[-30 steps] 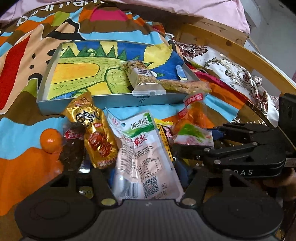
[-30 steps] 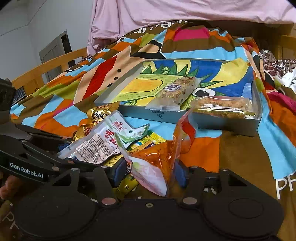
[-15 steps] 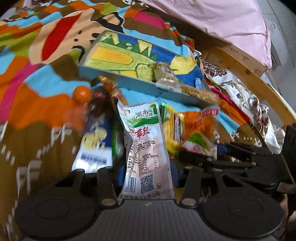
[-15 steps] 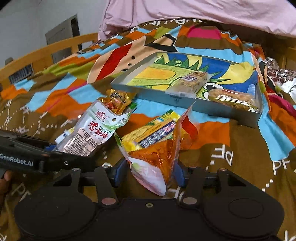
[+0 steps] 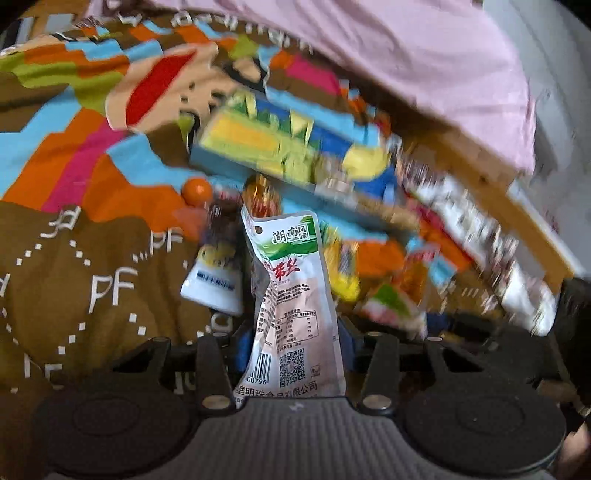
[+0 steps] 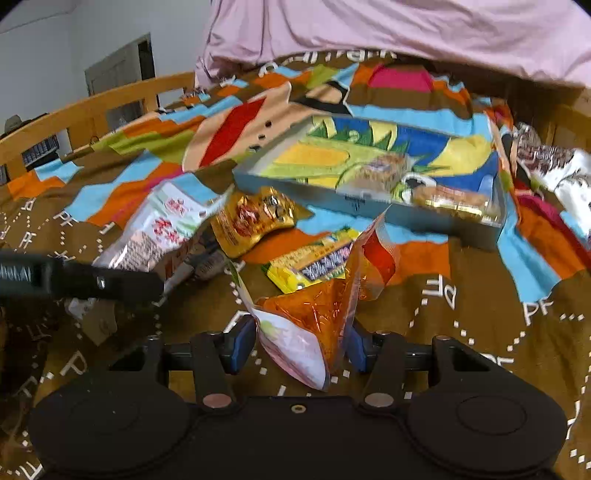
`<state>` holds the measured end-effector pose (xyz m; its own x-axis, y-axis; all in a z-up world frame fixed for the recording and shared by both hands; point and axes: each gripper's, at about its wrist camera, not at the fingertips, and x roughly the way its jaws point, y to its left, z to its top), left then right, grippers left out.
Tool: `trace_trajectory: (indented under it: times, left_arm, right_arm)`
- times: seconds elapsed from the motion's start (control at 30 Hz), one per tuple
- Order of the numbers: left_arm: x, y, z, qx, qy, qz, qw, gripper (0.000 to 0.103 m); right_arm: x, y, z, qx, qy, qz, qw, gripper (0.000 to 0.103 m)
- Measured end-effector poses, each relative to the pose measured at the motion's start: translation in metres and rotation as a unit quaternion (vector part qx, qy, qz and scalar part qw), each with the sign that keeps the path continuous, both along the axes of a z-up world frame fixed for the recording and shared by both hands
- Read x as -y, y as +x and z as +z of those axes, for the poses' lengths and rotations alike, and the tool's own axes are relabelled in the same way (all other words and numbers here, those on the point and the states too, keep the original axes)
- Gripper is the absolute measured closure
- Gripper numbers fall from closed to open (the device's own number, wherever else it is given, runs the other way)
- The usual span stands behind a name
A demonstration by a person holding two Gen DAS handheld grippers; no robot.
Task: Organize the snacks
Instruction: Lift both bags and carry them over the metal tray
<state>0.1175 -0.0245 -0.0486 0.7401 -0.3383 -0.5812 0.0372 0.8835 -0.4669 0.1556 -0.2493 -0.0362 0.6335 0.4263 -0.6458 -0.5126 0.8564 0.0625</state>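
Note:
My left gripper (image 5: 291,343) is shut on a white and green snack pouch (image 5: 291,291) and holds it upright above the bedspread; the pouch also shows in the right wrist view (image 6: 162,229). My right gripper (image 6: 299,349) is shut on an orange and white snack pouch (image 6: 314,317), lifted off the cloth. The grey tray (image 6: 369,210) with a dinosaur picture lies ahead and holds two snack bars (image 6: 384,171). It shows blurred in the left wrist view (image 5: 236,168). A gold pouch (image 6: 251,219) and a yellow packet (image 6: 310,262) lie before the tray.
A small orange fruit (image 5: 197,190) and a white and yellow packet (image 5: 216,284) lie left of the held pouch. A wooden bed rail (image 6: 96,107) runs at the left, a pink quilt (image 6: 406,29) at the back. The patterned bedspread (image 6: 480,314) covers everything.
Both grippers have lifted up and back with their pouches; the tray and loose snacks now look farther away. The left view has swung and is blurred.

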Motion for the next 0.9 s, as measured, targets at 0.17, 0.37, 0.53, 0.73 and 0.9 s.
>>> trace_trajectory:
  times: [0.17, 0.37, 0.53, 0.73, 0.9]
  left_arm:
    - [-0.003, -0.011, 0.018, 0.051, -0.015, 0.022, 0.9983, 0.054]
    - [0.004, -0.007, 0.043, 0.097, 0.003, 0.031, 0.9947, 0.054]
    - [0.015, 0.011, 0.063, 0.127, 0.008, 0.032, 0.9913, 0.054]
    - [0.026, 0.049, 0.076, 0.14, 0.008, 0.03, 0.9896, 0.054]
    - [0.034, 0.083, 0.077, 0.147, 0.023, 0.031, 0.9884, 0.054]
  right_arm:
    - [0.003, -0.008, 0.014, 0.043, 0.014, -0.005, 0.999, 0.05]
    - [0.011, -0.002, 0.036, 0.081, 0.043, -0.03, 0.995, 0.05]
    - [0.024, 0.006, 0.056, 0.112, 0.079, -0.055, 0.989, 0.05]
    - [0.046, 0.026, 0.071, 0.129, 0.128, -0.093, 0.979, 0.05]
    - [0.064, 0.052, 0.074, 0.142, 0.149, -0.123, 0.971, 0.05]
